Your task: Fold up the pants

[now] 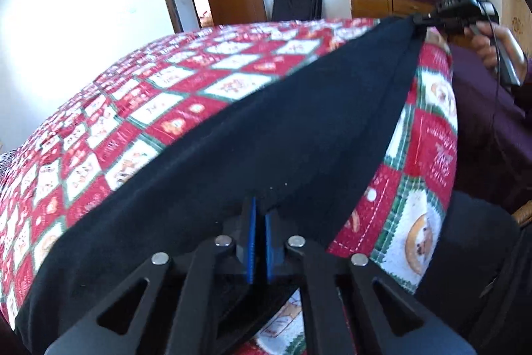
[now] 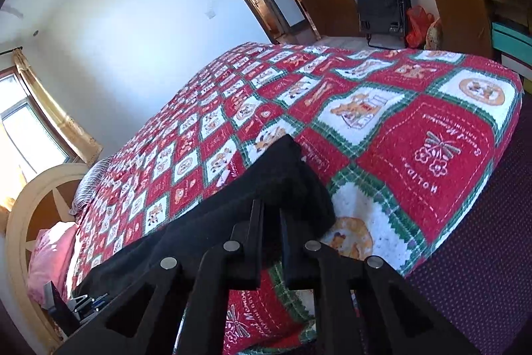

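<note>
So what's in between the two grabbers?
The black pants stretch between them: left gripper pinches one end, right gripper the other. The left wrist view shows it.

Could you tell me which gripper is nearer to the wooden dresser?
Right. The right gripper holds the pants just before the dresser; the left gripper grips their opposite end.

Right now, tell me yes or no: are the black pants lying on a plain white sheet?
No. The black pants lie stretched across a red, white and green patchwork quilt covering the bed.
</note>
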{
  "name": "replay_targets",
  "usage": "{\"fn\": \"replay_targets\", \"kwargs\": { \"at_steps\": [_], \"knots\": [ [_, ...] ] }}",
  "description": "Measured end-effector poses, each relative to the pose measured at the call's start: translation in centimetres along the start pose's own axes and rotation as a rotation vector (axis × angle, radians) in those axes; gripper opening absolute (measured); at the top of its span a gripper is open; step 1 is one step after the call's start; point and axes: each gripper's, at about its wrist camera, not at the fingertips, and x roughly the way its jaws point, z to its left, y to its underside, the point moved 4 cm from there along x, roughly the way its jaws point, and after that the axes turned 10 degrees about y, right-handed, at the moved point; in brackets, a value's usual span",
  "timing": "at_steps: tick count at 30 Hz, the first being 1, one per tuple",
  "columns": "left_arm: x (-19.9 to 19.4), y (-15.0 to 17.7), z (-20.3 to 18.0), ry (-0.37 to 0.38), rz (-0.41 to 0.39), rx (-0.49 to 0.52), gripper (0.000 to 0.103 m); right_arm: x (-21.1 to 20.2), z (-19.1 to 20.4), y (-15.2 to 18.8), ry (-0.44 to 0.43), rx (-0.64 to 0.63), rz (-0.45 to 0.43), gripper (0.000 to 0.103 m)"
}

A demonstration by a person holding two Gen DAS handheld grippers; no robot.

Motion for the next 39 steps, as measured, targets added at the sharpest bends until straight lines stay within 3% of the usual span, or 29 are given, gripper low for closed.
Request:
{"fn": "replay_targets", "kwargs": {
  "at_steps": [5, 9, 11, 14, 15, 18, 20, 25, 26, 27, 32, 36, 38, 39],
  "knots": [
    [-0.9, 0.9, -0.4, 0.064, -0.001, -0.008, 0.004, -0.7, -0.1, 0.2, 0.005, -0.029, 0.004, 0.006],
    [-0.1, 2.3, -0.7, 0.06, 0.043, 0.002, 0.004, -1.1, -0.1, 1.2, 0.01, -0.087, 0.051, 0.006],
    [0.4, 2.6, -0.6, 0.063, 0.046, -0.002, 0.004, -1.6, -0.3, 1.3, 0.039, -0.101, 0.026, 0.006],
    [0.4, 2.4, -0.2, 0.073, 0.034, -0.019, 0.004, -2.7, -1.5, -0.3, 0.082, -0.032, -0.052, 0.015],
    [0.4, 2.3, -0.1, 0.073, 0.035, -0.02, 0.004, -2.8, -1.7, -1.2, 0.072, -0.023, -0.07, 0.023],
    [0.4, 2.2, 0.0, 0.069, 0.04, -0.024, 0.004, -1.9, -1.5, -3.6, 0.065, -0.04, -0.076, 0.026],
    [0.4, 2.2, 0.2, 0.068, 0.038, -0.034, 0.004, 0.1, -0.6, -4.7, 0.075, -0.094, -0.017, 0.031],
    [0.3, 2.3, 0.6, 0.089, 0.027, -0.059, 0.004, 4.6, 0.9, -5.2, 0.093, -0.196, 0.089, 0.029],
    [0.3, 2.3, 0.7, 0.096, 0.023, -0.063, 0.004, 5.2, 1.3, -5.0, 0.075, -0.206, 0.111, 0.022],
    [0.1, 2.3, 0.6, 0.102, 0.02, -0.061, 0.004, 5.5, 1.5, -4.9, 0.071, -0.22, 0.124, 0.002],
    [-0.7, 2.3, 0.3, 0.125, 0.0, -0.045, 0.004, 4.3, 1.9, -5.8, 0.134, -0.243, 0.029, 0.002],
    [-1.0, 2.3, 0.6, 0.135, -0.013, -0.056, 0.004, 5.4, 1.8, -5.7, 0.18, -0.275, 0.035, 0.002],
    [-1.1, 2.3, 0.7, 0.14, -0.018, -0.064, 0.004, 5.4, 1.7, -5.3, 0.223, -0.287, 0.027, 0.006],
    [-1.0, 2.4, 0.8, 0.14, -0.017, -0.065, 0.004, 4.9, 1.6, -5.1, 0.285, -0.297, 0.008, 0.018]
  ]
}}
